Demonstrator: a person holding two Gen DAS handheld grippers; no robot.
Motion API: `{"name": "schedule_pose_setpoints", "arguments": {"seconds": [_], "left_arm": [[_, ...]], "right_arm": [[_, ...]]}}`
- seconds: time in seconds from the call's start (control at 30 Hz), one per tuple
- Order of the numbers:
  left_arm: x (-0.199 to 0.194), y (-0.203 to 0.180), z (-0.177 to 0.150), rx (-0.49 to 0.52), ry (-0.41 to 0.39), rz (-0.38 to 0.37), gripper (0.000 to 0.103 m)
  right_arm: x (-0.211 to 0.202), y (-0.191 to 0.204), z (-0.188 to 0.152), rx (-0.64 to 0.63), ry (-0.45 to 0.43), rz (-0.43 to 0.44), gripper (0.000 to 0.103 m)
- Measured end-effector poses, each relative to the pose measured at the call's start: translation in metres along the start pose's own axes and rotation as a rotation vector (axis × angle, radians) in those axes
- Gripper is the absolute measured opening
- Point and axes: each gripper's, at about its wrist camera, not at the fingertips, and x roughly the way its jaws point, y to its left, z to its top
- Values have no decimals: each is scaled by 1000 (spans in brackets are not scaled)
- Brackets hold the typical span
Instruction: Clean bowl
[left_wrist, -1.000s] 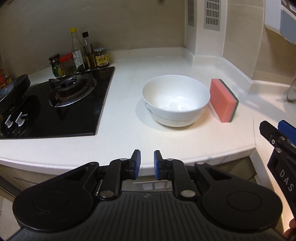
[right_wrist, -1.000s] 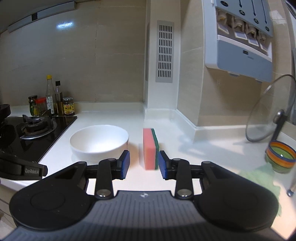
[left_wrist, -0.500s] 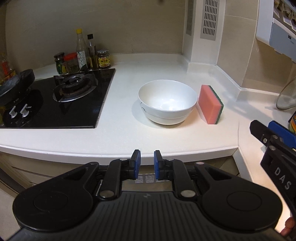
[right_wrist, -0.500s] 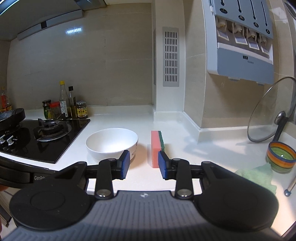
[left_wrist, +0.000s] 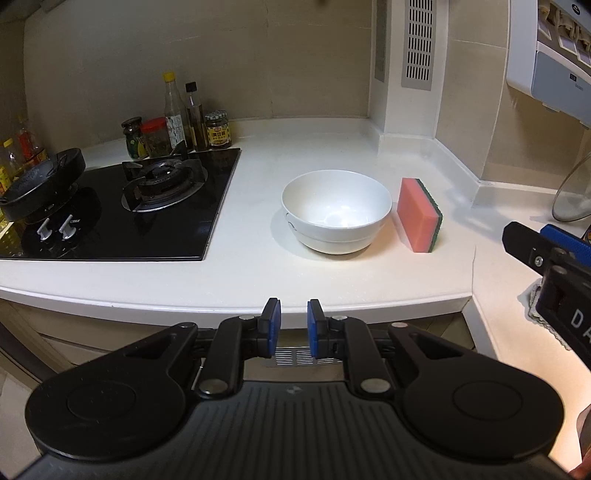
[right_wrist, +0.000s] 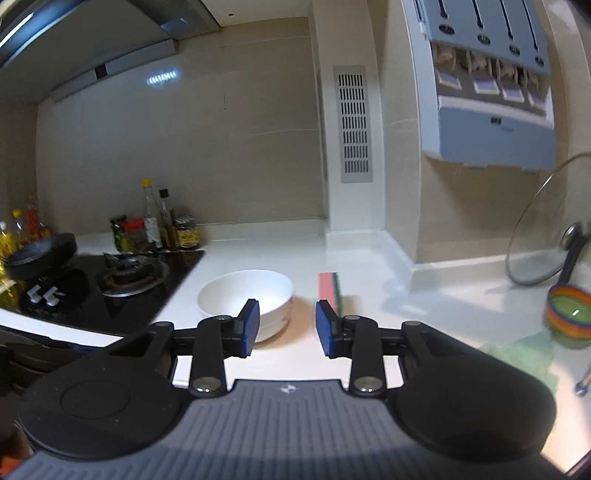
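Observation:
A white bowl (left_wrist: 337, 210) (right_wrist: 245, 297) stands upright on the white counter (left_wrist: 258, 269), to the right of the hob. A pink sponge with a green scouring face (left_wrist: 419, 215) (right_wrist: 330, 290) stands on edge just right of the bowl. My left gripper (left_wrist: 293, 322) hangs in front of the counter's near edge, well short of the bowl, its blue pads a small gap apart with nothing between them. My right gripper (right_wrist: 287, 325) is open and empty, back from the bowl and sponge; it also shows at the right edge of the left wrist view (left_wrist: 546, 251).
A black gas hob (left_wrist: 118, 210) with a dark pan (left_wrist: 40, 184) fills the left of the counter. Sauce bottles and jars (left_wrist: 177, 122) stand behind it. At the right are a glass lid (right_wrist: 543, 229) on a stand, a striped bowl (right_wrist: 569, 314) and a green cloth (right_wrist: 517, 354).
Both grippers have drawn back and risen, so bowl and sponge look smaller and farther. The right view has tilted up, showing more wall and the hood. Neither gripper's gap changed.

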Motion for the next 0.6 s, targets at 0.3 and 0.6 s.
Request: {"name": "schedule_pose_setpoints", "arguments": {"seconds": [0.3, 0.6], "left_arm": [[-14, -3, -10, 40, 15, -19, 17], [-22, 1, -17, 42, 21, -31, 17]], "right_arm": [[-19, 7, -4, 32, 36, 20, 29], [-24, 16, -4, 5, 29, -28, 29]]}}
